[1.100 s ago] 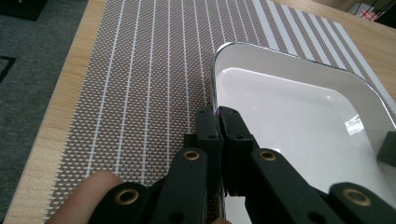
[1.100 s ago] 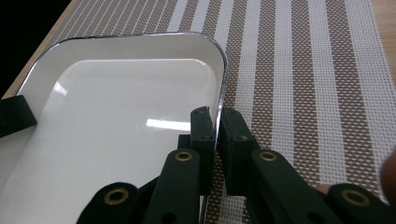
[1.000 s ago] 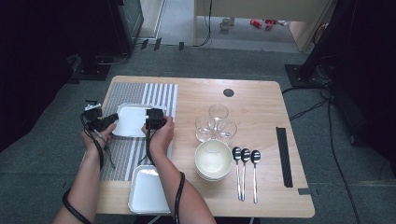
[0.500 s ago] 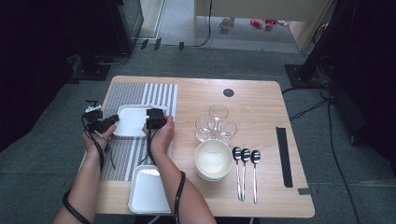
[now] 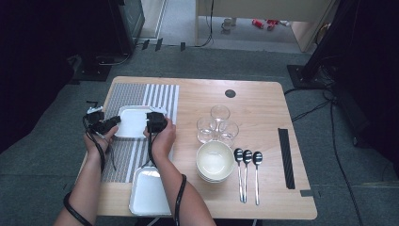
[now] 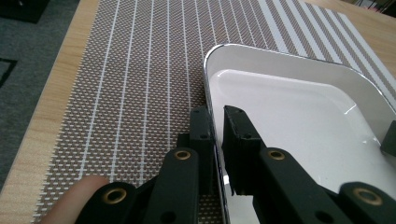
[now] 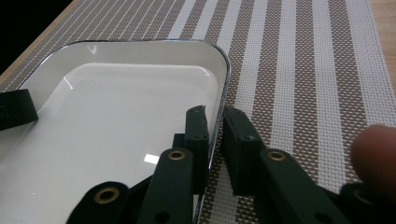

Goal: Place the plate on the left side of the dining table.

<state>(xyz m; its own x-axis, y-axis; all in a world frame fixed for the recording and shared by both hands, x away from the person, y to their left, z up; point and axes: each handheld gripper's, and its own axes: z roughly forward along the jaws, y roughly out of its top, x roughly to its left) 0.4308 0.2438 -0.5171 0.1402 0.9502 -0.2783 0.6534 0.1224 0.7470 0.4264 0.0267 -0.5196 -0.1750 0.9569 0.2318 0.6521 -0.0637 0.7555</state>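
White tray (image 5: 131,123): on the striped placemat (image 5: 162,96) at the table's (image 5: 263,106) left, gripped at opposite rims. Left gripper (image 6: 215,122) and right gripper (image 7: 215,122): jaws narrowed on the tray's rim, one jaw inside, one outside. Nearby: second tray (image 5: 149,193), bowls (image 5: 215,161), glasses (image 5: 217,125), three spoons (image 5: 247,169)

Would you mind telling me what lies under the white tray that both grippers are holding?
The striped placemat lies under the white tray; whatever is directly beneath the tray's base is covered.
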